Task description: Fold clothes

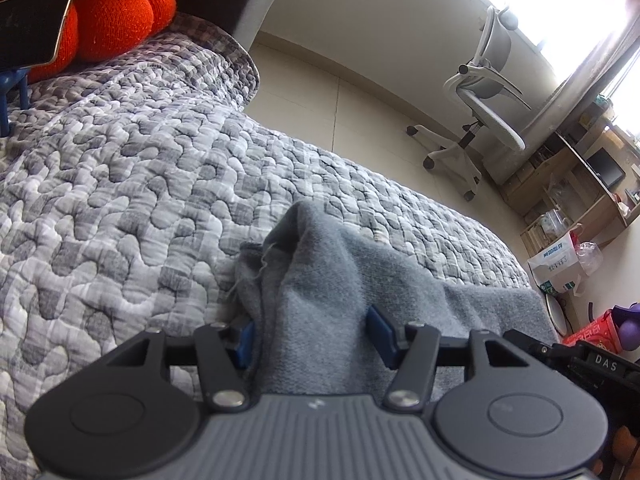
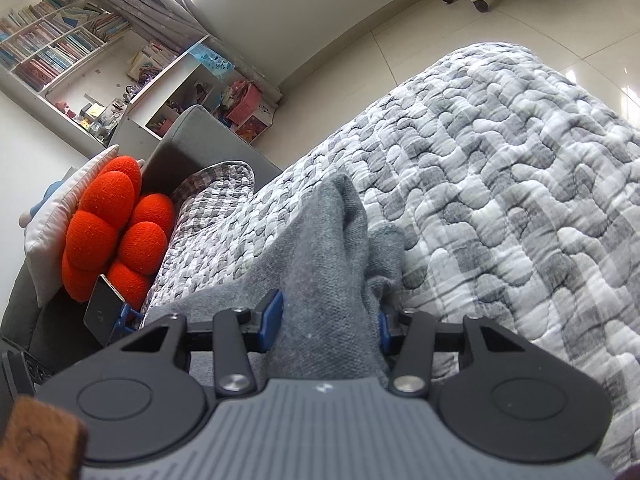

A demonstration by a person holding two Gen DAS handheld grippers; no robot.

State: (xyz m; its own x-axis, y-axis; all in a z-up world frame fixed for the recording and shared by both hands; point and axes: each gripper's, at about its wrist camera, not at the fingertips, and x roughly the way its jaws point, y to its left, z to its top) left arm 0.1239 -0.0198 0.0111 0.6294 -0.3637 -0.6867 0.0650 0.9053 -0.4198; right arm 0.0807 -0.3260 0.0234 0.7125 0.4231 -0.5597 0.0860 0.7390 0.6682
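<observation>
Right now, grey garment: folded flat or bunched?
Bunched: the grey garment rises in a crumpled ridge between both grippers' fingers, off the quilt.

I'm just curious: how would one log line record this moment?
task: fold clothes | left gripper: grips grey garment | right gripper: grips it too | on quilt

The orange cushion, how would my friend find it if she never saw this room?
Start at the big bed with the grey quilt and look to its end, by the dark grey headboard. The orange cushion leans there, by a white pillow. It is the only bright thing, made of round puffy lumps.
</observation>
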